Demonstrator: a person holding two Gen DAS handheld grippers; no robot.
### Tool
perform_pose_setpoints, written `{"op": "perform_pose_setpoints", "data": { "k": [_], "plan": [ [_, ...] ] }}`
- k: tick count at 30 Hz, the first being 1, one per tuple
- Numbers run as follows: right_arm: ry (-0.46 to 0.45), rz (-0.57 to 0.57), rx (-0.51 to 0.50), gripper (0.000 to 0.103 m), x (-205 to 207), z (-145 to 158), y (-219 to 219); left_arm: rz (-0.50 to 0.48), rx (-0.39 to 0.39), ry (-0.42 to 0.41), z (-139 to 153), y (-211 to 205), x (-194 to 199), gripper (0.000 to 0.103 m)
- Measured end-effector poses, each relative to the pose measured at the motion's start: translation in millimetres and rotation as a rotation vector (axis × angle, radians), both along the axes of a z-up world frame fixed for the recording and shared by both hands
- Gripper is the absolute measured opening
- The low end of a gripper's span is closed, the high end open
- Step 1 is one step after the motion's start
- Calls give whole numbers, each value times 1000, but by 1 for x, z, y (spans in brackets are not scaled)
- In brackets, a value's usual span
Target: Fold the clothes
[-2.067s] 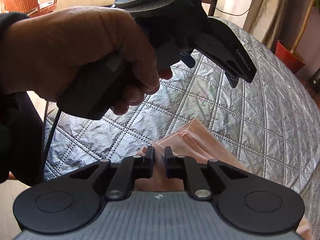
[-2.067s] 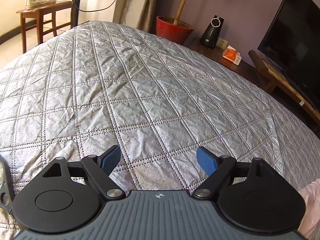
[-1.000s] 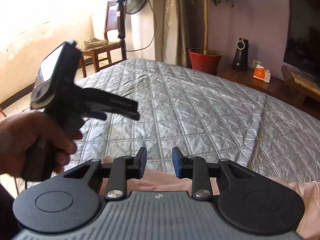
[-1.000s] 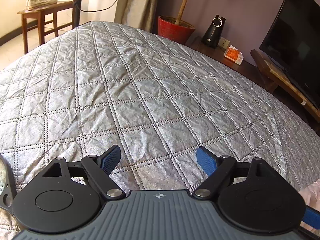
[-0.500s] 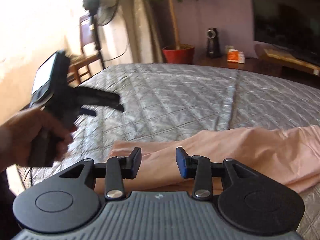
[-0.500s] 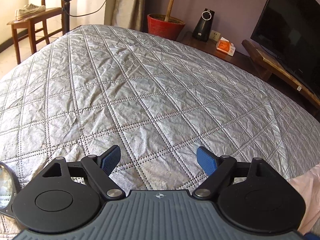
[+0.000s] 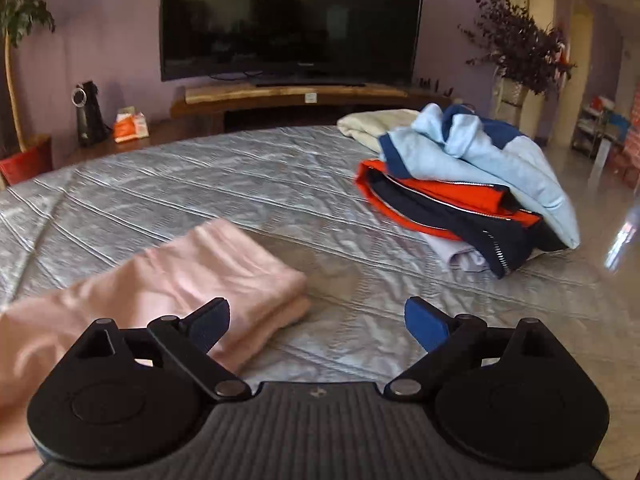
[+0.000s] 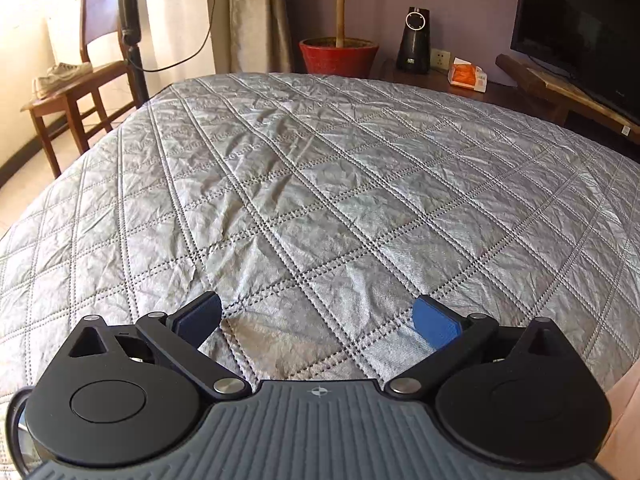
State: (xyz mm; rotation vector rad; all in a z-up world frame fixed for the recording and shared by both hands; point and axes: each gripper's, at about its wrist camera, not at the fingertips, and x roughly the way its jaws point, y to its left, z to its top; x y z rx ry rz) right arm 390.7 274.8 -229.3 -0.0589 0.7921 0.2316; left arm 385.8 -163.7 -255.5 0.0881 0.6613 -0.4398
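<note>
Two grippers hang over the grey quilt (image 8: 320,184), both with fingers spread wide and nothing between them. The left gripper (image 7: 316,322) faces the TV (image 7: 288,20); the folded pink garment (image 7: 180,280) lies on the quilt just beyond its left finger, and a pile (image 7: 472,184) of light-blue, orange and navy clothes sits well apart toward the far right edge. The right gripper (image 8: 318,318) faces bare quilt, with a sliver of pink cloth at the lower right edge of its view.
</note>
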Motion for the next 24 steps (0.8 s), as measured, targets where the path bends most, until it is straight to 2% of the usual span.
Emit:
{"op": "perform_pose_setpoints", "data": {
  "k": [3, 5, 7, 9, 16, 24],
  "plan": [
    [-38, 20, 59, 103, 6, -3, 1, -97, 35, -4, -13, -26, -2, 92],
    [-65, 29, 92, 103, 11, -4, 1, -94, 45, -1, -18, -34, -3, 96],
    [-80, 38, 74, 103, 13, -6, 1, -88, 56, 3, -22, -42, -4, 97],
    [-85, 45, 60, 103, 15, -7, 1, -79, 71, 4, -24, -47, -5, 102],
    [-92, 60, -6, 103, 12, -8, 10, -71, 81, 7, -19, -45, -9, 103],
    [-92, 61, -4, 103, 12, -9, 11, -71, 81, 8, -19, -46, -9, 103]
  ]
}}
